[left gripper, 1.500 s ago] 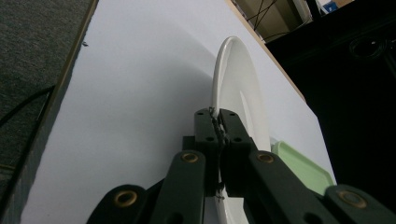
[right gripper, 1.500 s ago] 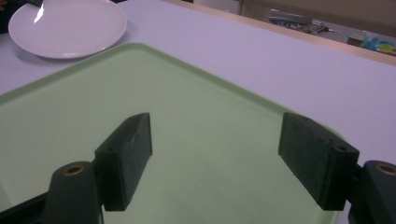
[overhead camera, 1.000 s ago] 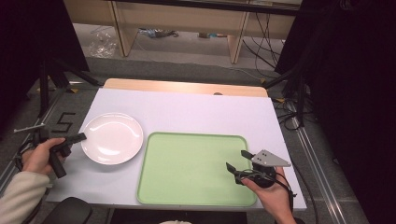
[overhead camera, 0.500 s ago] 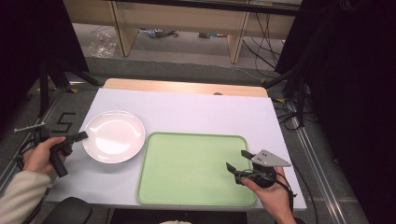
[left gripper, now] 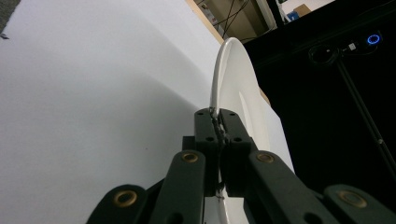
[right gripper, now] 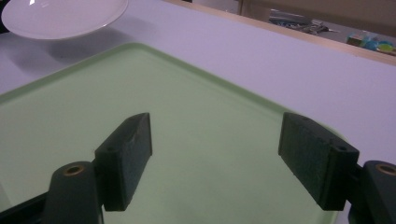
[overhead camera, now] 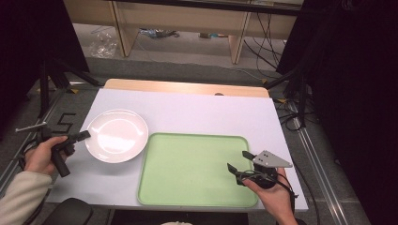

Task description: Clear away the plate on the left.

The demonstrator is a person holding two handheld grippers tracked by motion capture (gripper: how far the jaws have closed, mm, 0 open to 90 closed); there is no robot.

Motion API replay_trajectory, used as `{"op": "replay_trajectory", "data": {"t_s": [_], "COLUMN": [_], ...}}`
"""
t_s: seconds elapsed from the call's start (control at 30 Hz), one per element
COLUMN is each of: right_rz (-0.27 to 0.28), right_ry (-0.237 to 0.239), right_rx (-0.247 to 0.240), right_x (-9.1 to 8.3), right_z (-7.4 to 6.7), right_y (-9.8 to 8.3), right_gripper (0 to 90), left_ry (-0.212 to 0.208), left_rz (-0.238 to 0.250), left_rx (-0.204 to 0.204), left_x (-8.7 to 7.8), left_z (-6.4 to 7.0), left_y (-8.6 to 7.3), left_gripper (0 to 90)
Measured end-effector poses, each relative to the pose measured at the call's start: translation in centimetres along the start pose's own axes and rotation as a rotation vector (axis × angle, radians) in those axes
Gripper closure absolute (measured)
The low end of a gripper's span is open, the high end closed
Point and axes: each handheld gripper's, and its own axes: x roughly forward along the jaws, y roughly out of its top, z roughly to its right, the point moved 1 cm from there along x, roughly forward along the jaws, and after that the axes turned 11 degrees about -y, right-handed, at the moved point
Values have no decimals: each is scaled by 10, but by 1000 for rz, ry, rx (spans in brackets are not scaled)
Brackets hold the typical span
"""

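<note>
One white plate [overhead camera: 117, 135] at 9 o'clock on worktop [overhead camera: 197, 110], rim pinched by left gripper [overhead camera: 83, 135]; one green tray [overhead camera: 187, 168]; right gripper [overhead camera: 239, 161] fingers spread.

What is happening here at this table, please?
A person works at a white table with a gripper in each hand. The left gripper is shut on the rim of a white plate, which sits left of a green tray; in the right gripper view the plate looks slightly lifted, with a shadow beneath. The right gripper hovers open over the tray's near right corner, holding nothing. The tray is bare.
</note>
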Motion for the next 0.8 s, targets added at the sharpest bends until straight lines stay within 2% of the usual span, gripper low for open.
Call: {"op": "replay_trajectory", "data": {"t_s": [0.3,0.8], "right_rz": [1,1], "right_ry": [-2,-2], "right_rx": [0,-2], "right_x": [0,0], "right_z": [0,0], "right_y": [0,0], "right_gripper": [267,267], "left_ry": [-13,-25], "left_rz": [-8,-22], "left_rx": [5,-11], "left_x": [4,11], "left_z": [3,7], "left_y": [-1,-3], "left_gripper": [870,871]}}
